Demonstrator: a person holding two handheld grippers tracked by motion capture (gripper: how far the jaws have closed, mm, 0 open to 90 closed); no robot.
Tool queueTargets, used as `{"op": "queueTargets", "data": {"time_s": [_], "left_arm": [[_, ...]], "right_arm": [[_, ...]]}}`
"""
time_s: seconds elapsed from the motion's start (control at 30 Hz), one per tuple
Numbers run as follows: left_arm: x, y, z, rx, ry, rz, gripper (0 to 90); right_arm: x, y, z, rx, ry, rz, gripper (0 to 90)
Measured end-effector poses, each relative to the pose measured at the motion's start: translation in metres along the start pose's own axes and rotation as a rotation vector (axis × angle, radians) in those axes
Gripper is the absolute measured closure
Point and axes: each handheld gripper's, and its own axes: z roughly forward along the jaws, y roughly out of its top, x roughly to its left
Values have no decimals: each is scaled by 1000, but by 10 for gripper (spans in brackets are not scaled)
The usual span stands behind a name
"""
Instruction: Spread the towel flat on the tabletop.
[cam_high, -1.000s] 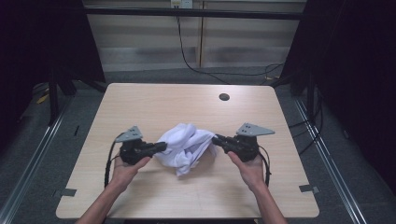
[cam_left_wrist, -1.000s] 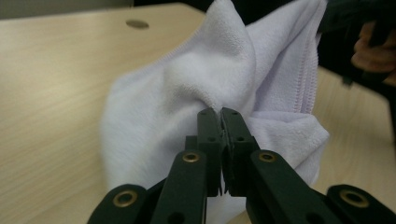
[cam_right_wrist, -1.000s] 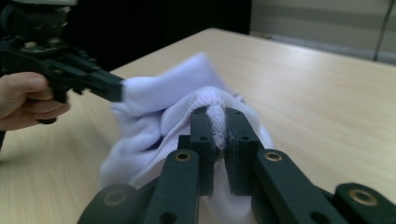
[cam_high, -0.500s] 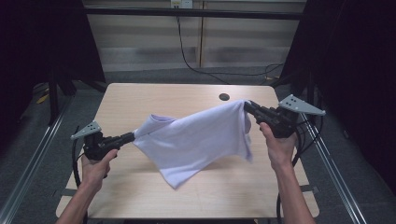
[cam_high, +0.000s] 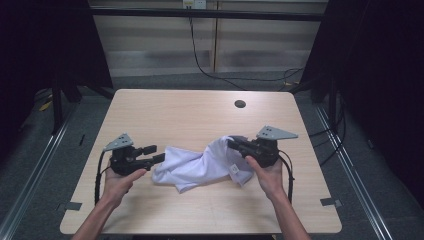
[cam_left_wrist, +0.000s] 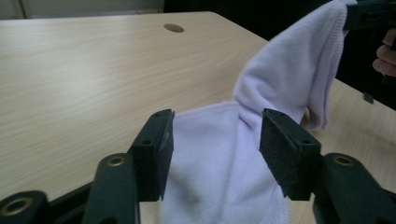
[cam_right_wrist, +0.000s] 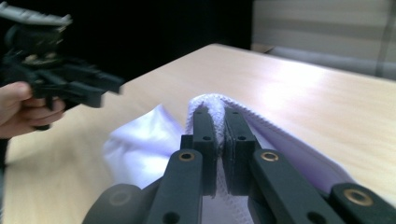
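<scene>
Cloth (cam_high: 200, 165), right gripper (cam_right_wrist: 219, 116) clamped, left gripper (cam_left_wrist: 215, 140) fingers apart

The cloth (cam_high: 200, 167) is plain white with a faint lilac tint, no print, just a small white tag. Bench (cam_high: 180, 115) is pale wood grain with a dark round hole (cam_high: 240, 104). Both grippers are matte black with brass-coloured rivets, black fingers (cam_left_wrist: 154, 154), and grey plates (cam_high: 276, 133) on top.

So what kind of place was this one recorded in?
Probably a lab recording cell: one light wooden table with a cable hole, black curtains on both sides, and metal floor rails.
</scene>
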Motion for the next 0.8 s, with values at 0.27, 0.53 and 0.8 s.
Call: {"op": "queueTargets", "data": {"time_s": [0.27,0.53,0.8], "left_arm": [[-9,-7,39,96,-33,19,378],[-21,-27,67,231,-42,108,395],[-25,-35,52,284,-52,142,857]], "right_arm": [[22,-20,31,94,91,-29,852],[12,-66,53,225,85,42,851],[16,-77,48,245,94,43,852]]}}
